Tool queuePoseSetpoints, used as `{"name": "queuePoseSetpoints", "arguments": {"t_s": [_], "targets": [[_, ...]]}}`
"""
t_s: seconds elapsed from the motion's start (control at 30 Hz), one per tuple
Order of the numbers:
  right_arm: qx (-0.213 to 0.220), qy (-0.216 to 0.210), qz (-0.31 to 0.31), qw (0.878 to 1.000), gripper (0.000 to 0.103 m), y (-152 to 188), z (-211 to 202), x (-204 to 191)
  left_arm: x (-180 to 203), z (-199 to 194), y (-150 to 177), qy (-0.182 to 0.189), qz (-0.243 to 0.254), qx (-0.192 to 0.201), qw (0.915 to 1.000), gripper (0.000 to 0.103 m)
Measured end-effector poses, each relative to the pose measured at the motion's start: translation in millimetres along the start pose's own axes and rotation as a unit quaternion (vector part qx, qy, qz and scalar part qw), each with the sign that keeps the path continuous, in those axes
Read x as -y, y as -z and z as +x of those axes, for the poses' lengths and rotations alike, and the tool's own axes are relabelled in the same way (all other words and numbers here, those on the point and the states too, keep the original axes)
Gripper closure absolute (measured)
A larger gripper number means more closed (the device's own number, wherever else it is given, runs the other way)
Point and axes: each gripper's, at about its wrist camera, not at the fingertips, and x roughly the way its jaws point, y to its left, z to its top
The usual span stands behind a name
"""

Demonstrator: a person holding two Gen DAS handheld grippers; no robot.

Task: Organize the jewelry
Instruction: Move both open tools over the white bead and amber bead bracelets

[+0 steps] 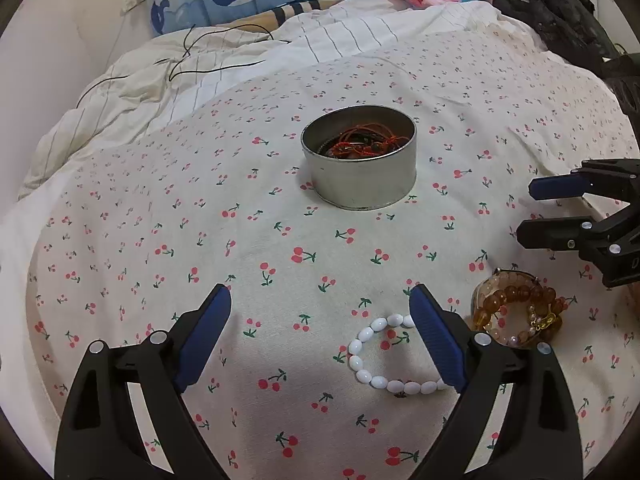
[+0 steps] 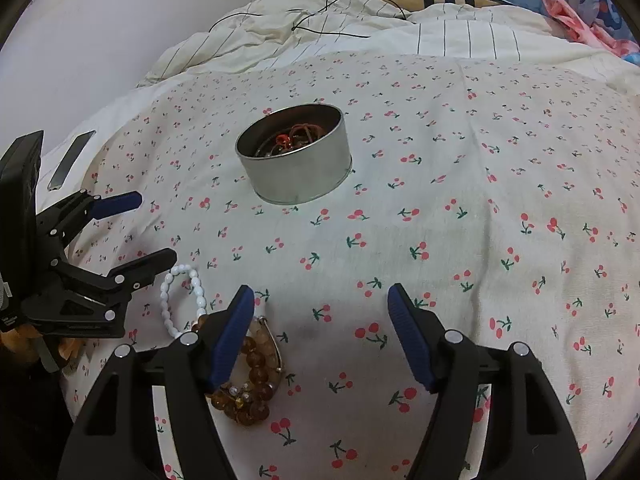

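Jewelry lies on the cherry-print sheet (image 1: 280, 208): your left view shows the whole white oval-bead bracelet (image 1: 384, 360), your right view only half. Amber round beads (image 2: 252, 376) bunch beside it; red cords fill the round metal tin (image 1: 360, 160). Your left gripper (image 1: 320, 308) and right gripper (image 2: 320, 300) gape, empty.

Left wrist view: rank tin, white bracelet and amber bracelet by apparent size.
1. Tin, largest.
2. White bracelet and amber bracelet look about alike; both are partly hidden by the left gripper's finger, so no ranking.
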Motion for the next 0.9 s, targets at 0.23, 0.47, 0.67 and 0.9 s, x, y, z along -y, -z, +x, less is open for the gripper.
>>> {"name": "queuePoseSetpoints", "arguments": {"t_s": [0.23, 0.47, 0.67, 0.9], "targets": [[-0.014, 0.007, -0.058, 0.998, 0.035, 1, -2, -8, -9, -10, 10, 0.103, 0.024, -0.009, 0.9944, 0.016], [-0.037, 0.014, -0.129, 0.991, 0.033, 7, -2, -17, 9, -5, 24, 0.124, 0.087, -0.036, 0.9878, 0.016], [-0.044, 0.016, -0.151, 0.988, 0.032, 13, 4, -24, 9, 8, 22, 0.081, 0.082, -0.05, 0.9921, 0.016], [-0.041, 0.056, -0.168, 0.983, 0.028, 15, 13, -27, 12, 25, 19, 0.025, 0.084, -0.064, 0.9941, 0.016]]}}
